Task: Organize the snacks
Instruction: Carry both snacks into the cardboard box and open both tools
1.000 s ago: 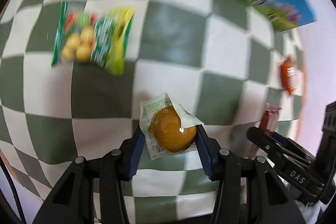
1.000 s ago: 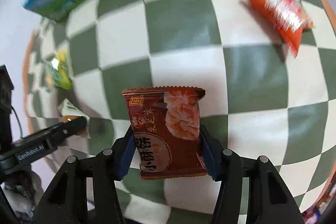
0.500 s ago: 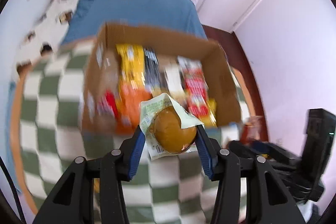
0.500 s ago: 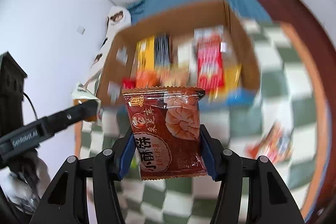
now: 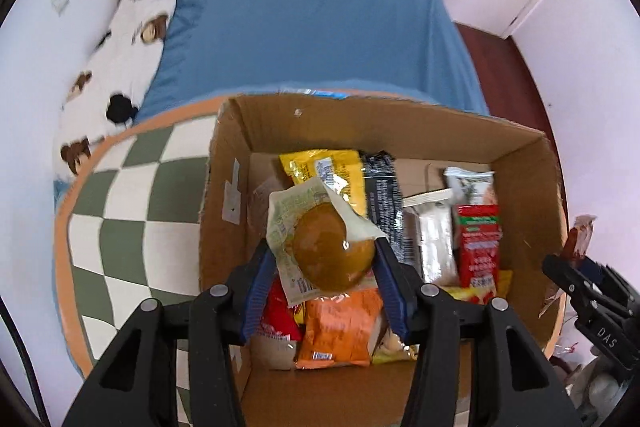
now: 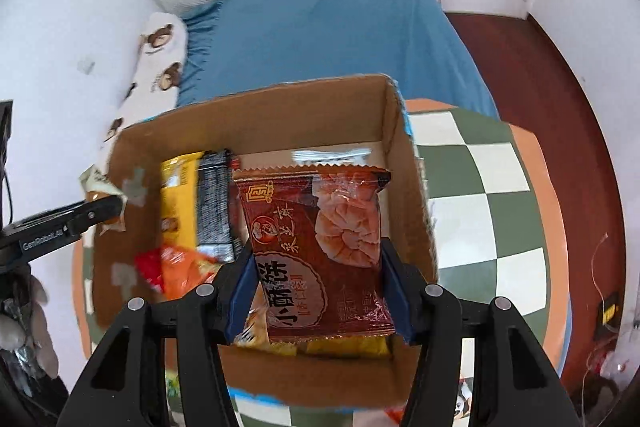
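Green-and-white checked tablecloth (image 5: 132,195), brown cardboard box (image 5: 524,195), blue bedsheet (image 5: 312,27), reddish-brown packet (image 6: 320,251), possibly orange bag (image 5: 340,327)

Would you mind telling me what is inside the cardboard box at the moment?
The cardboard box holds loose snack packets: a yellow bag, a black packet, a red packet and an orange bag. Whatever lies beneath them or behind the held snacks is hidden.

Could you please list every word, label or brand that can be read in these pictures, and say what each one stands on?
"小酥饼": brown foil snack packet between the right tongs.
"GenRobot.AI": black left tongs' arm, right wrist view.
"DAS": black right tongs' arm, left wrist view.
Packets in the brown cardboard box: too blurred.
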